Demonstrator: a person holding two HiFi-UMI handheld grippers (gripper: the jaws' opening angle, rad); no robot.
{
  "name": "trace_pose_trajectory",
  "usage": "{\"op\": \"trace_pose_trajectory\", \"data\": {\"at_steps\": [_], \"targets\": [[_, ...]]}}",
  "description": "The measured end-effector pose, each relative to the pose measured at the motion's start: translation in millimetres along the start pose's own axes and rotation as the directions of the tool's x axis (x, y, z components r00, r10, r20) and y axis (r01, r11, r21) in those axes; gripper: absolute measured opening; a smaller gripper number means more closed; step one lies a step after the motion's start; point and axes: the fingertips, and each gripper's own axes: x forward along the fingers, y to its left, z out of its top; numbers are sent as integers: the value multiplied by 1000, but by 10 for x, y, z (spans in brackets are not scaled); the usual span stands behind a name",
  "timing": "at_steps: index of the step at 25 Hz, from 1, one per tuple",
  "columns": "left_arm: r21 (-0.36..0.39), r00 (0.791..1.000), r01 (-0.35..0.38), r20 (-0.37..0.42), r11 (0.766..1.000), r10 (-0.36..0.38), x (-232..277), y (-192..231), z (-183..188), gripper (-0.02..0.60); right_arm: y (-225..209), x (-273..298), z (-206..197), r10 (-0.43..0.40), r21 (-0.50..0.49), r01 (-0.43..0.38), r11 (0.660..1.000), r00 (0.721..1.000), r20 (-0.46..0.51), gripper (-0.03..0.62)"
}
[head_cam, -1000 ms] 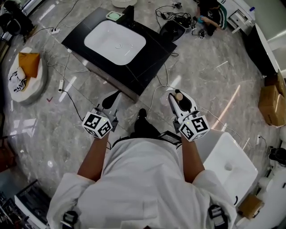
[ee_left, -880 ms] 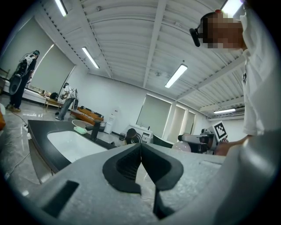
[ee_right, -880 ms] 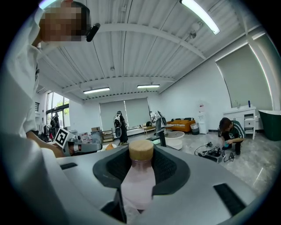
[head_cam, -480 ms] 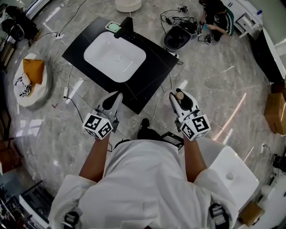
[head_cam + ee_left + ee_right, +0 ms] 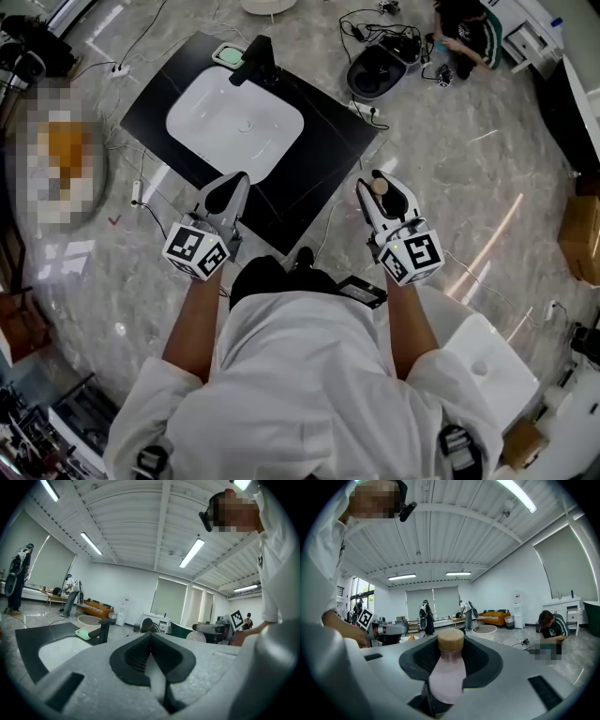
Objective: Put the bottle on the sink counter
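My right gripper [image 5: 382, 194] is shut on a small pale pink bottle [image 5: 446, 674] with a tan round cap [image 5: 450, 640]; in the head view the cap [image 5: 378, 187] shows between the jaws. The gripper hangs over the grey floor, just right of the black sink counter [image 5: 323, 131]. A white basin [image 5: 234, 118] and a black faucet [image 5: 255, 58] sit in that counter. My left gripper [image 5: 229, 191] is shut and empty, its tip over the counter's near edge. In the left gripper view the jaws [image 5: 151, 644] meet, with the basin [image 5: 58, 651] and faucet [image 5: 102, 631] beyond them.
A green soap dish [image 5: 226, 54] lies beside the faucet. Cables [image 5: 141, 192] trail on the marble floor around the counter. A person [image 5: 464, 30] crouches at the far right by a black tub [image 5: 378, 70]. A white stool [image 5: 478, 349] stands at my right.
The sink counter has come closer to both grippers; the left gripper now reaches its near edge. The right gripper still holds the bottle.
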Motion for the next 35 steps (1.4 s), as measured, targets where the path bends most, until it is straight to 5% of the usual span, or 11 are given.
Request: {"op": "trace_pose_trajectory", "data": {"at_steps": [22,30,35], "targets": [[-55,980,186,-63,981,-190,882,863,-172,15,-331,1251,9,-187,6,187,982,982,-18,135],[-40,975,198,-93,979,-201,1183,1142,-345,15,-576,1710,-124,-222,7,222,975,975,-6,135],[-6,987,126,-102,992,-126,1481,1192,-506,15,-860,1915,-304,-205,18,205,979,979,1,135]]}}
